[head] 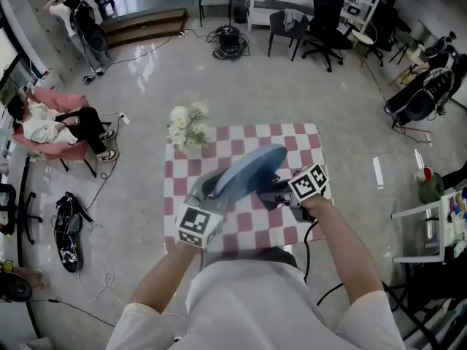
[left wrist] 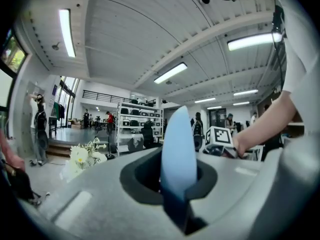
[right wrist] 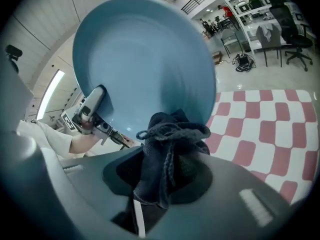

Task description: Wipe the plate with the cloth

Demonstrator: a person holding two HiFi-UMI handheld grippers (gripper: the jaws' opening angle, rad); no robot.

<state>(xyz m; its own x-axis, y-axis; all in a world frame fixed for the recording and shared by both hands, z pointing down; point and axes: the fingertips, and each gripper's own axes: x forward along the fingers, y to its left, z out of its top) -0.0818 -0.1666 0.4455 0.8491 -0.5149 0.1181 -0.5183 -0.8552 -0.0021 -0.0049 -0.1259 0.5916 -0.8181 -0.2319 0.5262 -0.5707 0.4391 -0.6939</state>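
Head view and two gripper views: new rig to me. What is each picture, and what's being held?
No robot: a person holds a hand-held gripper in each hand. The head view looks down from the person's head; each gripper view looks along that gripper's jaws. The left hand-held gripper is shut on the rim of the blue plate, raised above the checked table. The right hand-held gripper is shut on the dark cloth, close against the plate. White flowers sit at the table's far left corner.

Above the desk (head: 295,141) at frame centre, the plate (head: 249,168) is held at its lower left by the left hand-held gripper (head: 211,192). The cloth (right wrist: 167,149), clamped in the right hand-held gripper (head: 273,194), is set against it from the right.
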